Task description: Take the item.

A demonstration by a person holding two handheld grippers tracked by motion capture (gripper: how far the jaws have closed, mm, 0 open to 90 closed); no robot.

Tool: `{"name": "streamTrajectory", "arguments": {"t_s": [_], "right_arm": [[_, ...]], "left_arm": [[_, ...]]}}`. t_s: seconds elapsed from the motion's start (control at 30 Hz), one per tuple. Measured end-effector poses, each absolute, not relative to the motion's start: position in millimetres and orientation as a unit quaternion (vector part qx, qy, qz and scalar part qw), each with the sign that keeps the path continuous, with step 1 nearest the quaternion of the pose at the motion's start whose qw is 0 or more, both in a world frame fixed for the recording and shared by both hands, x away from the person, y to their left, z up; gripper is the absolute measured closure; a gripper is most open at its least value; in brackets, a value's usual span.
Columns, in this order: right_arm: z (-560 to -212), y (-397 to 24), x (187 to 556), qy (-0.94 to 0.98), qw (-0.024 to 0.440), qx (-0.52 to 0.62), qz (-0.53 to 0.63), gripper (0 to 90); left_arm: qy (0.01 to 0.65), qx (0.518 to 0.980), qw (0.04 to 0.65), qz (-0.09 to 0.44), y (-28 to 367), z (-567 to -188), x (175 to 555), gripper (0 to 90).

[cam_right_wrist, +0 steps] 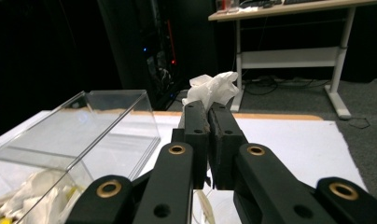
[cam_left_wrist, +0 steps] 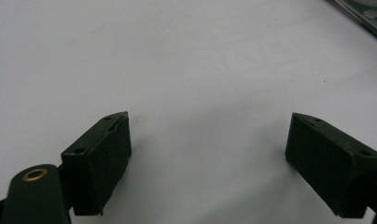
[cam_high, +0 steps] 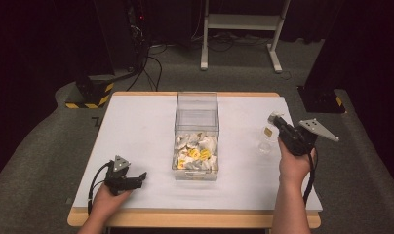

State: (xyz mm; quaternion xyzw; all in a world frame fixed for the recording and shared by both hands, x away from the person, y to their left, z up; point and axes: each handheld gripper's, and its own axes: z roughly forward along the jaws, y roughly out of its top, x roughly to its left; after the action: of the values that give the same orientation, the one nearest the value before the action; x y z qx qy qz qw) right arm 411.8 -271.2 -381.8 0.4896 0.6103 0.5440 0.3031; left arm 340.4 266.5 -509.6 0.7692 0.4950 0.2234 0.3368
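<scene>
On the worktop (cam_high: 136, 126), white, matte and smooth over a pale wooden edge, stands a clear box (cam_high: 197, 136) of hard see-through plastic, straight-walled, long and open at the top. Near end heaped with crumpled white wrappers (cam_high: 195, 151), some marked yellow; far end bare. Box between the two hands, well apart from each.

To the right of the box, raised above the worktop: right tongs (cam_right_wrist: 207, 109), black and blocky with brass rivets, pads pressed together on a white packet (cam_right_wrist: 212, 86). Packet crinkled, thin and papery, bunched into a ragged tuft above the tips. Below it in the high view, something pale and clear with a yellow patch (cam_high: 267, 132), hanging from or lying just under the tongs, possibly more of the same wrapping; too small to tell.

Near the front left corner: left tongs (cam_left_wrist: 210, 158), low over the bare surface, pads spread wide with nothing between them. Same black, square-cut pads, faintly grained.

Nothing between the held packet and the box's open top.
</scene>
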Motion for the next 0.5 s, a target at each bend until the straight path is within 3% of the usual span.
{"name": "streamTrajectory", "arguments": {"t_s": [0.5], "right_arm": [[-392,-284,424,0.611,0.315,0.509,0.518,87.4]], "left_arm": [[0.495,0.769,0.337,0.223,267,-510,340,15.0]]}}
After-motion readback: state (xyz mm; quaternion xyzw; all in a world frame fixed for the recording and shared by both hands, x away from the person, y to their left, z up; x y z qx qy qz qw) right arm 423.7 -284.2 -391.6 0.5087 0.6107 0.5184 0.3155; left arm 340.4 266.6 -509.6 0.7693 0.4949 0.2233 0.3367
